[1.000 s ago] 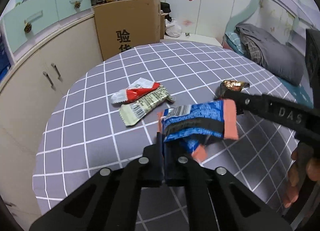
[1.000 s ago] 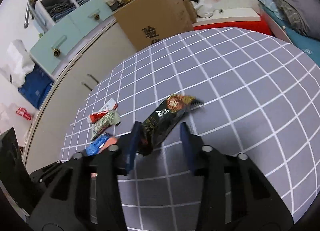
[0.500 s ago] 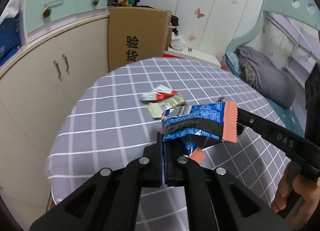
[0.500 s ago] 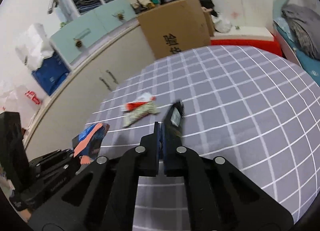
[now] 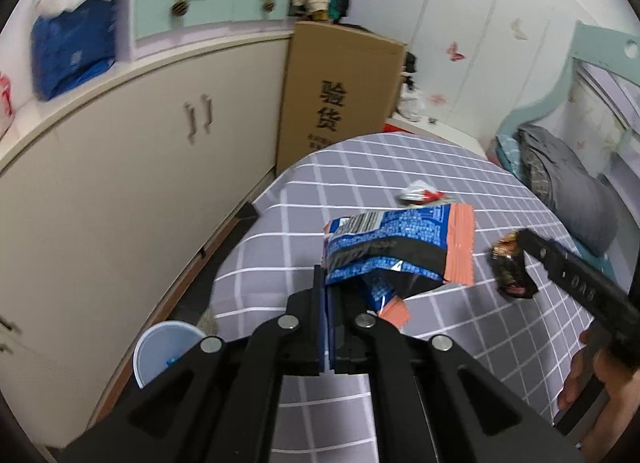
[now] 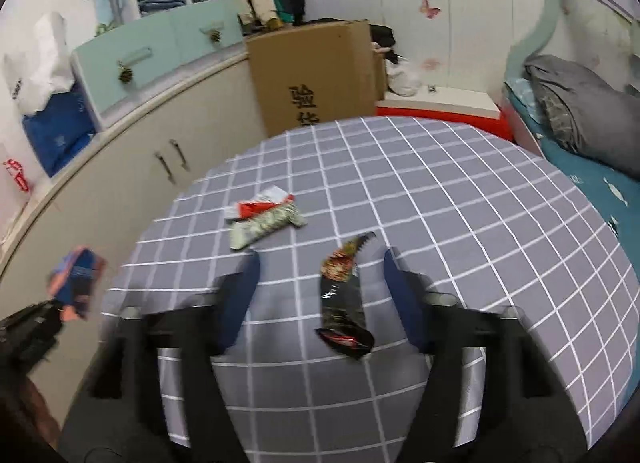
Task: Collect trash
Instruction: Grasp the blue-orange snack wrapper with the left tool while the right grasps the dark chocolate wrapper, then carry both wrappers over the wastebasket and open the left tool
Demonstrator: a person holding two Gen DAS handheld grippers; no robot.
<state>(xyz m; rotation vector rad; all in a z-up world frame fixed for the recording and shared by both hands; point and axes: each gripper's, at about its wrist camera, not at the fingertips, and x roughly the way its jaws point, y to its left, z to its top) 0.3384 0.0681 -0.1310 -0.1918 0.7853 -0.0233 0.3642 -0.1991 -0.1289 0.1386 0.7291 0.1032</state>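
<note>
cardboard box, grey pillow, checked tablecloth

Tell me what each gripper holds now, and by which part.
Left gripper pinches the blue wrapper by its lower edge. Right gripper is open; dark wrapper loose between its fingers.

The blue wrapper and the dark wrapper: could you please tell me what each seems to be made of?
Blue wrapper: thin printed plastic film, probably foil-lined; it creases sharply and shows silvery inside where torn. Dark wrapper: glossy plastic or metallised film, judging by its bright highlights and crumpled, twisted shape.
</note>
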